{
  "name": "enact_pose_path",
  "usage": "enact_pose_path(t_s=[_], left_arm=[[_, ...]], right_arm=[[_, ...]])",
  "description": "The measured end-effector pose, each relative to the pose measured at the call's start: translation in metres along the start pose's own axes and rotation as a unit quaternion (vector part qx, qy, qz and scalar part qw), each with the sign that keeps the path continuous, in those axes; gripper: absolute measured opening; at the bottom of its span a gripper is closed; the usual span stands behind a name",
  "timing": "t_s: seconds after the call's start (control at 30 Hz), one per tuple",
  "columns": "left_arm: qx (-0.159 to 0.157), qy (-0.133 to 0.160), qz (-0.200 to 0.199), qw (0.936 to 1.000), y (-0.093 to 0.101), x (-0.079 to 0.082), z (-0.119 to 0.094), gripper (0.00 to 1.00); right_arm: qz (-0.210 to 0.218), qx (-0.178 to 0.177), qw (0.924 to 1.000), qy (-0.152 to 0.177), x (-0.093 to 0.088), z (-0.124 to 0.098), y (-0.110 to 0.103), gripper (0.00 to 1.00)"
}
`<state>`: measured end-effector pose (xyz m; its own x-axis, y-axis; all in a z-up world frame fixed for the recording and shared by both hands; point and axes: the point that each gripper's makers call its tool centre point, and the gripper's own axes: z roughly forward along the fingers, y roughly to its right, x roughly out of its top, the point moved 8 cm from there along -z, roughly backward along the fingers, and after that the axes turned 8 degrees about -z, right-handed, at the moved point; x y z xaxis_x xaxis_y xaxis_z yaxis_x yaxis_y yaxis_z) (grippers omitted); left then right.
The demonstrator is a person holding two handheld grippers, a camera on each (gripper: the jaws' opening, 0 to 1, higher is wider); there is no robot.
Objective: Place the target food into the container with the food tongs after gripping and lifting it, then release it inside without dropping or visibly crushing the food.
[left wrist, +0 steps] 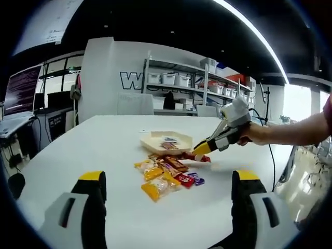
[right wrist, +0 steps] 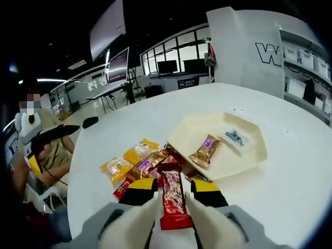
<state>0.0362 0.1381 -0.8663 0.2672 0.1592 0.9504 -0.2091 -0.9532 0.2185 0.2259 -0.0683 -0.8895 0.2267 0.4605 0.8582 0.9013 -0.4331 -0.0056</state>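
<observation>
Your right gripper [right wrist: 174, 199] is clamped on a red-wrapped snack bar [right wrist: 173, 199], jaws pressed to both its sides, right at the near edge of the snack pile [right wrist: 140, 163]. The cream tray [right wrist: 181, 136] sits just beyond the pile on the white table [right wrist: 290, 181], touching distance from it. In the tray: a gold-wrapped bar [right wrist: 204, 151] and a clear packet [right wrist: 236, 137].

In the left gripper view your left gripper [left wrist: 168, 192] hovers with jaws wide apart, nothing between them, well back from the pile [left wrist: 166, 176]. Your right gripper [left wrist: 202, 149] shows there, tip down beside the tray [left wrist: 166, 141], red wrapper [left wrist: 196, 156] at its tip.
</observation>
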Motion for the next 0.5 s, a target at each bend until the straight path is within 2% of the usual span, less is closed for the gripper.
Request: enact_pose_path(t_s=[0.17, 0.27, 0.37, 0.5], left_arm=[[0.003, -0.021, 0.032, 0.9993, 0.002, -0.002, 0.0, 0.99], [-0.002, -0.023, 0.023, 0.9995, 0.002, -0.004, 0.001, 0.99], [-0.004, -0.03, 0.024, 0.9993, 0.003, -0.008, 0.002, 0.99], [-0.004, -0.033, 0.029, 0.999, 0.003, -0.008, 0.002, 0.99]], right_arm=[[-0.012, -0.003, 0.9998, 0.014, 0.015, -0.001, 0.001, 0.19], [-0.003, -0.006, 0.9997, 0.022, 0.023, -0.001, 0.006, 0.19], [-0.002, -0.012, 0.9997, 0.02, 0.024, 0.001, 0.012, 0.19], [0.021, -0.004, 0.9997, 0.015, 0.02, 0.0, 0.014, 0.2]])
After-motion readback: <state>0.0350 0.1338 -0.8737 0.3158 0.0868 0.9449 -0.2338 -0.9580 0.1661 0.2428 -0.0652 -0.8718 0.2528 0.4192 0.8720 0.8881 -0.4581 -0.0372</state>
